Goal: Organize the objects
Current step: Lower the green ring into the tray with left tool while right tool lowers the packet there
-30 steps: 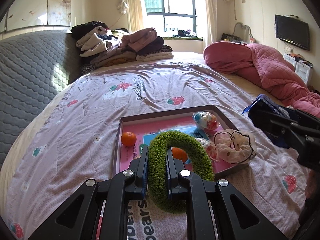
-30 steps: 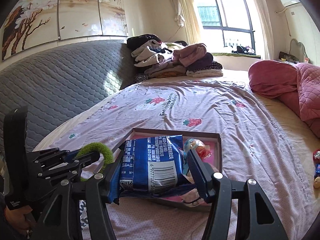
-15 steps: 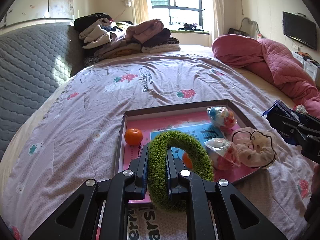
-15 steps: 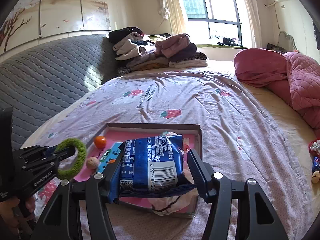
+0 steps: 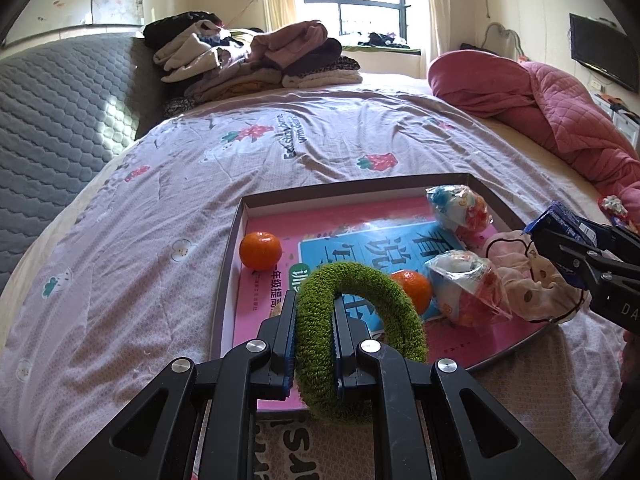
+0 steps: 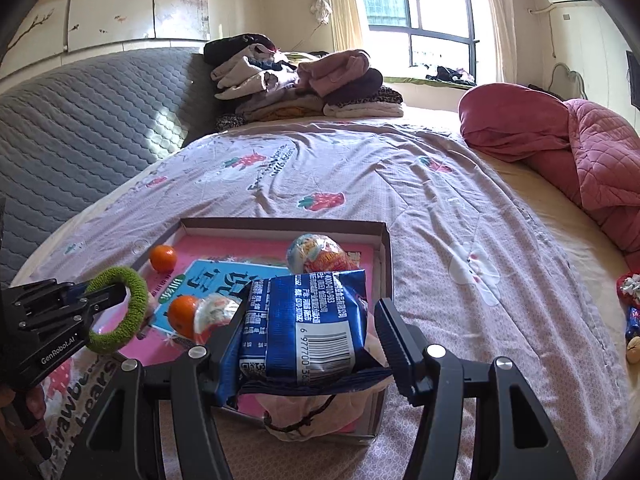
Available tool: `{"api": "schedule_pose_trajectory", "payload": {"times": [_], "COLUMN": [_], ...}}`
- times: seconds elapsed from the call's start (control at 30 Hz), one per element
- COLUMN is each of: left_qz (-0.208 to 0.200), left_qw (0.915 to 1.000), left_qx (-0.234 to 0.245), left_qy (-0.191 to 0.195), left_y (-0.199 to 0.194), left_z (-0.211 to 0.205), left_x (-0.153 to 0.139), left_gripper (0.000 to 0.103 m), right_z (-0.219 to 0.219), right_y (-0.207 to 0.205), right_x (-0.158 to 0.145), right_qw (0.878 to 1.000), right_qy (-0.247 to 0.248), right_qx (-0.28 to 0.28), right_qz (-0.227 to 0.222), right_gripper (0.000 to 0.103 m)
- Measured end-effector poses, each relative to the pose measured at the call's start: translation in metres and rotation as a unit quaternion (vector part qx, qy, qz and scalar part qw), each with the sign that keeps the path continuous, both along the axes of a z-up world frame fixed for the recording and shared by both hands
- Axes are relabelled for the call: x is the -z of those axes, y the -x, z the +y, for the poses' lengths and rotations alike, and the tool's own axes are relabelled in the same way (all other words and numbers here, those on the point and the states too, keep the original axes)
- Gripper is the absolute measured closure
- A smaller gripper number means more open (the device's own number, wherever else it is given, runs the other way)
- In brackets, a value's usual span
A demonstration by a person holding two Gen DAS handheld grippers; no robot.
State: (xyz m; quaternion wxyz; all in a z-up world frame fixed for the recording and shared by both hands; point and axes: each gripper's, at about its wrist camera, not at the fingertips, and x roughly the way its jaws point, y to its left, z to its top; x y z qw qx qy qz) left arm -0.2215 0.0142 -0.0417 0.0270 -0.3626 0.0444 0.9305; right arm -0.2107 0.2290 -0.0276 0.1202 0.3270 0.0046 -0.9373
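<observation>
The shallow box (image 5: 230,248) lies on the bedspread just ahead of and below both grippers, its long side running across the view. The left gripper (image 5: 314,324), pinched tight on the green ring (image 5: 360,312), hangs over the box's near left corner. The right gripper (image 6: 308,324), clamped on the blue snack packet (image 6: 308,328), hangs over its near right end, above the pink pouch (image 6: 304,420).

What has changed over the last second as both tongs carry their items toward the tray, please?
Both tongs came down closer over the tray. Nothing was released: the left tongs still clamp the green ring, the right tongs still hold the blue snack bag. The tray's contents stayed put.
</observation>
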Motion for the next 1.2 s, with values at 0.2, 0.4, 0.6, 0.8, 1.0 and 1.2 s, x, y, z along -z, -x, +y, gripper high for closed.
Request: {"api": "schedule_pose_trajectory", "payload": {"times": [0.2, 0.4, 0.6, 0.8, 1.0, 1.2], "left_qz": [-0.009, -0.014, -0.016, -0.015, -0.016, -0.023], "left_qw": [1.0, 0.9999, 0.9998, 0.9998, 0.9997, 0.9995], "left_qx": [-0.003, -0.003, -0.004, -0.008, -0.012, -0.016], "left_qy": [0.004, 0.008, 0.011, 0.011, 0.015, 0.011], "left_y": [0.007, 0.012, 0.019, 0.027, 0.03, 0.029], "left_z": [0.0, 0.002, 0.003, 0.002, 0.001, 0.0], "left_x": [0.011, 0.019, 0.025, 0.025, 0.026, 0.025], "left_gripper": [0.089, 0.089, 0.088, 0.086, 0.081, 0.053], "right_z": [-0.003, -0.004, -0.005, -0.005, -0.007, -0.006], "right_y": [0.004, 0.007, 0.009, 0.009, 0.007, 0.006], "right_x": [0.013, 0.02, 0.025, 0.024, 0.021, 0.019], "right_qw": [1.0, 1.0, 1.0, 1.0, 0.999, 0.999], "right_qy": [-0.009, -0.018, -0.021, -0.025, -0.031, -0.032], "right_qx": [0.001, 0.003, 0.004, 0.005, 0.008, 0.013], "right_qz": [-0.008, -0.011, -0.013, -0.013, -0.007, -0.007], "right_gripper": [0.043, 0.043, 0.042, 0.041, 0.041, 0.041]}}
